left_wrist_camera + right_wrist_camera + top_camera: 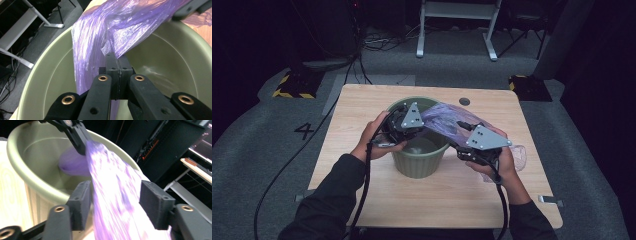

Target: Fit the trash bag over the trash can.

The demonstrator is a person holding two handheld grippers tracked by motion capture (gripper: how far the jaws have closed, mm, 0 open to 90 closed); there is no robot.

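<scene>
In the high view, one round olive-green plastic bin (pixel 419 157) stands on one pale wood-grain worktop (pixel 362 105) with rounded corners. One thin, translucent purple plastic bag (pixel 447 120) stretches from the bin's mouth across its right rim toward the person's right side. Two grippers work it: the left gripper (pixel 404 131) sits over the bin's opening, the right gripper (pixel 479 147) just beside the bin, each topped with a grey three-cornered plate.

In the left gripper view, the two black jaws are clenched together on a crinkled fold of the purple plastic bag (pixel 112 27), which hangs glossy and creased inside the smooth, curved bin (pixel 172 55).

In the right gripper view, the two blocky jaws stand released, apart on either side of the bag (pixel 115 202); the film runs between them without either pad pressing it. Beyond, the left gripper (pixel 81 147) pinches the bag above the bin (pixel 27 177).
</scene>
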